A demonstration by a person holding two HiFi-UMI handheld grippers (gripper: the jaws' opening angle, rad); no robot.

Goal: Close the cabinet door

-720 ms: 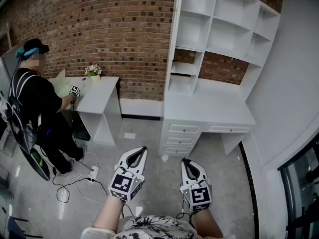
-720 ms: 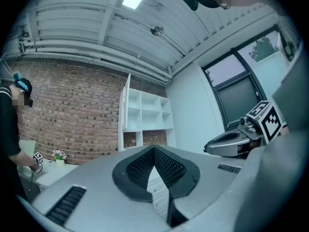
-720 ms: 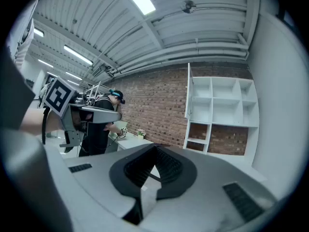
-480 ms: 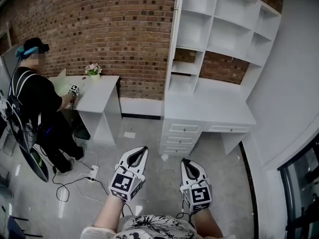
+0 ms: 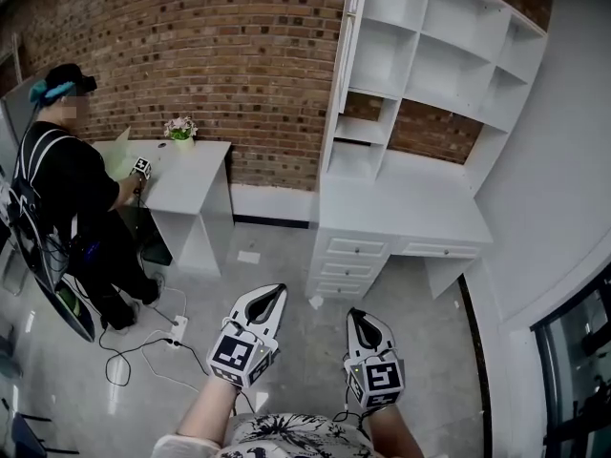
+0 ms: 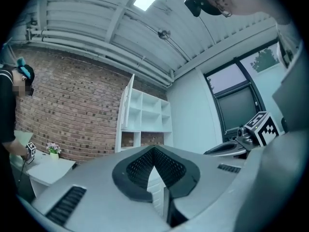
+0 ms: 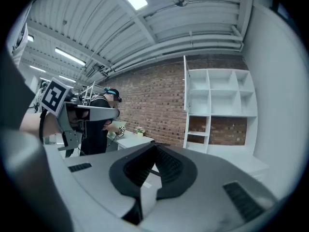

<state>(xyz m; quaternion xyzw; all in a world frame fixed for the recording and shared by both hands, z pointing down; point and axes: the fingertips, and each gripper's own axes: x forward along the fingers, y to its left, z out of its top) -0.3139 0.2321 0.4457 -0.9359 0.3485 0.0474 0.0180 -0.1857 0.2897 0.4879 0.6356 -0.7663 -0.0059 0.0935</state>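
Observation:
A tall white shelf unit [image 5: 434, 60] stands over a white desk [image 5: 401, 208] against the brick wall. Its narrow cabinet door [image 5: 347, 36] at the upper left stands swung out, seen edge-on. The door also shows in the left gripper view [image 6: 127, 105] and the right gripper view [image 7: 185, 81]. My left gripper [image 5: 272, 297] and right gripper [image 5: 360, 315] hang side by side low in the head view, well short of the unit. Both point towards it. Both are shut with nothing between the jaws [image 6: 154, 149] [image 7: 155, 148].
A person in black [image 5: 67, 189] stands at the left by a small white desk [image 5: 186, 175] that bears a flower pot [image 5: 180, 129]. Cables and a power strip [image 5: 175, 332] lie on the grey floor. Drawers [image 5: 351, 260] sit under the big desk. A dark window [image 5: 578, 370] is at the right.
The head view has shifted a little, so the shelf unit sits slightly further right. Both grippers keep the same pose and stay shut.

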